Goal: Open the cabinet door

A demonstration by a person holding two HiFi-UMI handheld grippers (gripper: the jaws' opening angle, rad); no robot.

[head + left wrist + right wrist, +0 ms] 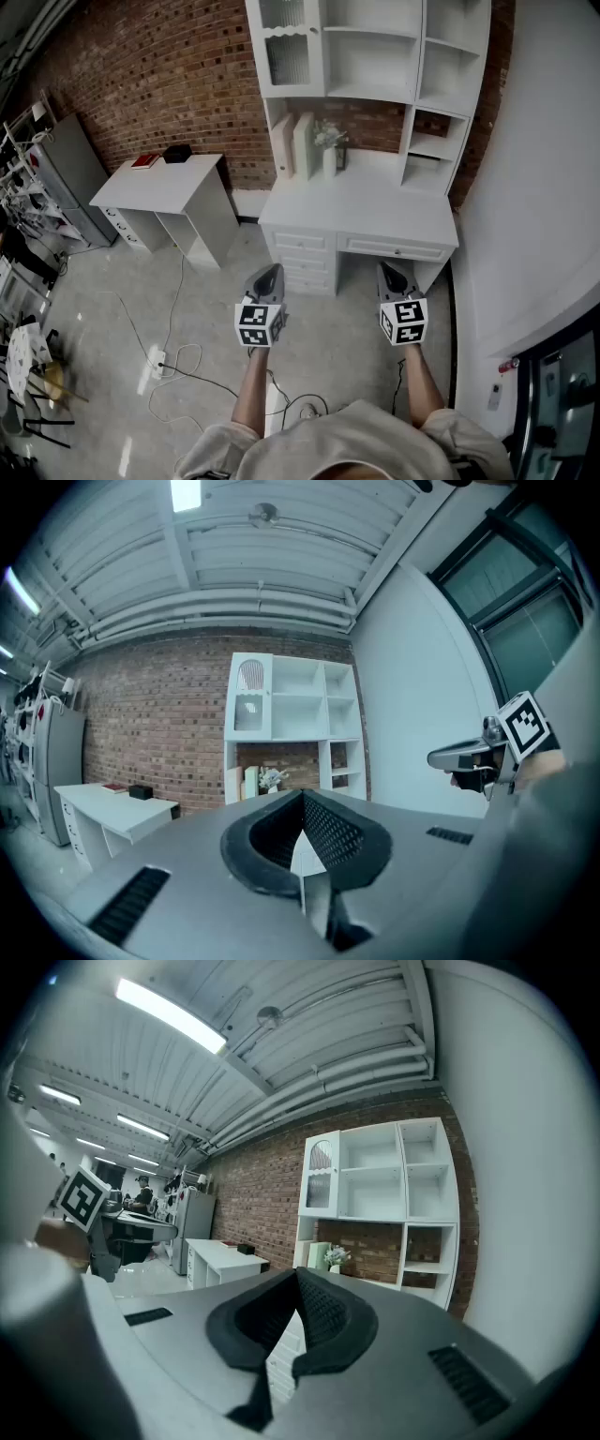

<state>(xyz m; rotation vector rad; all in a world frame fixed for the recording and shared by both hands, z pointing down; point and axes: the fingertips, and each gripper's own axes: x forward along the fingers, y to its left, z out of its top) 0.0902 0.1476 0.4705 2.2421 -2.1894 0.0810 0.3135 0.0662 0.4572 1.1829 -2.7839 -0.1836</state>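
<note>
The white desk hutch (375, 56) stands against the brick wall. Its cabinet door (286, 47), with a ribbed glass pane, is closed at the hutch's upper left; it also shows in the left gripper view (248, 696) and the right gripper view (320, 1180). My left gripper (265, 279) and right gripper (392, 277) are held level side by side, well short of the desk front and far below the door. The left gripper's (302, 801) jaws meet at the tips with nothing between them. The right gripper's (296, 1279) jaws are likewise shut and empty.
The desk top (394, 211) carries upright books (292, 145) and a small flower vase (330, 150); drawers (302, 253) sit below. A smaller white table (159, 187) stands to the left, with a grey cabinet (66, 169) beyond it. Cables and a power strip (157, 360) lie on the floor. A white wall (534, 187) closes the right.
</note>
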